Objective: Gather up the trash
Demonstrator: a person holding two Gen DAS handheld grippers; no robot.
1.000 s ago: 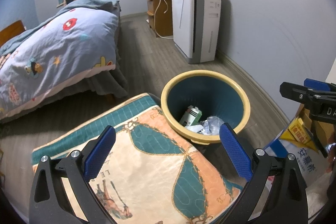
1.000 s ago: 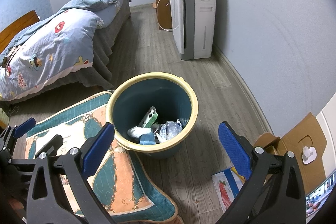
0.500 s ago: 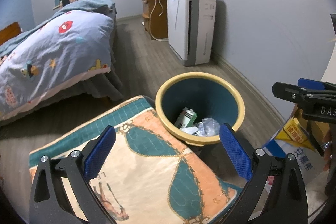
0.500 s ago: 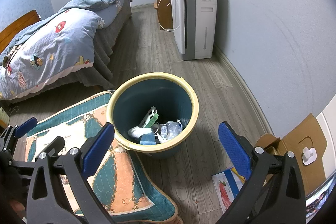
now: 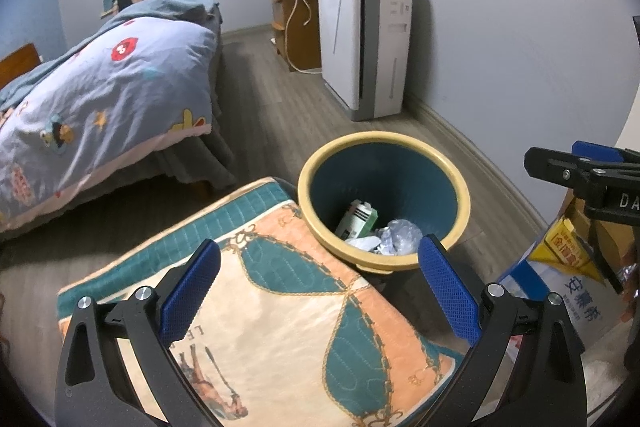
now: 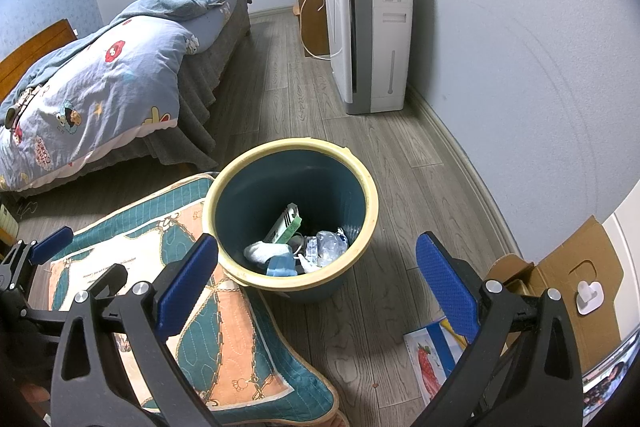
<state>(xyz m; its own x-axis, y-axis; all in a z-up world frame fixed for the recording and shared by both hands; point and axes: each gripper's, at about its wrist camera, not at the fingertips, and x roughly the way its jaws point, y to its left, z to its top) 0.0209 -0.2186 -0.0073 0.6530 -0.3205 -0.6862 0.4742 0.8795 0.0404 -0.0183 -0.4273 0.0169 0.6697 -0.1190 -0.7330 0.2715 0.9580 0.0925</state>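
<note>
While I hold both tools over the floor, jaws released:
Left gripper [image 5: 319, 279]: empty, above the cushion [image 5: 280, 307].
Right gripper [image 6: 316, 275]: empty.
Bin [image 6: 372, 195]: upright beside the cushion, trash [image 6: 296, 247] inside.
Green carton [image 6: 286, 225]: leaning, long axis tilted up.
Writing: Chinese characters on a box [image 5: 576, 291] (brand unclear).
Nearby: bed [image 6: 100, 95], air purifier [image 6: 372, 35].

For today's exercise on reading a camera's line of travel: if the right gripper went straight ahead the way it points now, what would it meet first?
Most likely the trash bin: the open, empty right gripper points at its near rim and into its mouth, where trash lies. Depth is uncertain; a slightly lower line would meet the floor instead.
</note>
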